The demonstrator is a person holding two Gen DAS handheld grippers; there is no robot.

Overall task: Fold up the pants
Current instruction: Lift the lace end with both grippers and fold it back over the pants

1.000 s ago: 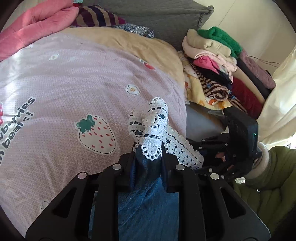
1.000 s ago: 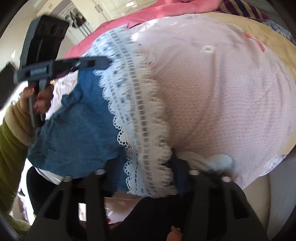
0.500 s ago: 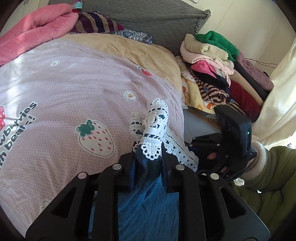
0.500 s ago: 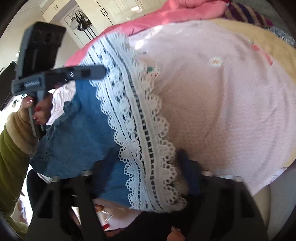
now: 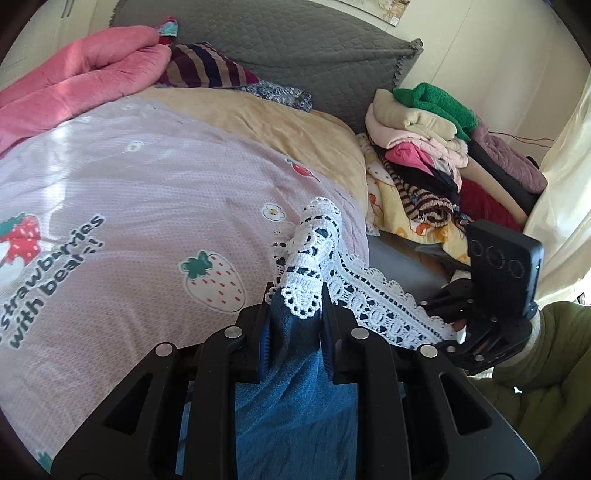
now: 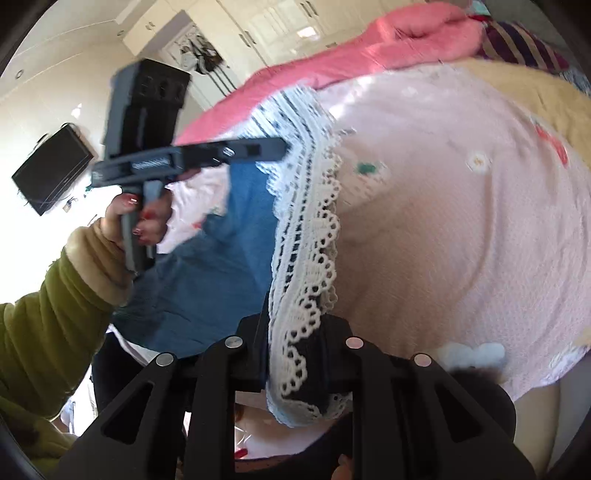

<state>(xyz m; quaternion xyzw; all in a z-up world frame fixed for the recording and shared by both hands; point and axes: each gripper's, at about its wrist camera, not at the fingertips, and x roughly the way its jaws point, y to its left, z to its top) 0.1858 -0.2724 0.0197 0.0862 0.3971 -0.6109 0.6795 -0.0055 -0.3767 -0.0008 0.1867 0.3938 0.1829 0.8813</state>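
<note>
Lace trim of the pants (image 5: 303, 291) is pinched in the closed left tongs (image 5: 295, 317), blue denim trailing beneath them. Ahead spreads a bed with a pink strawberry quilt (image 5: 129, 206), a grey headboard cushion (image 5: 295, 51) beyond; to their right, a heap of folded clothes (image 5: 424, 147) and the right tongs (image 5: 439, 314). From the right wrist, the right tongs (image 6: 295, 354) are clamped on the pants (image 6: 306, 314), whose hem stretches up to the left tongs (image 6: 280, 149). White wardrobes (image 6: 258, 26) and a wall screen (image 6: 51, 170) stand behind.
</note>
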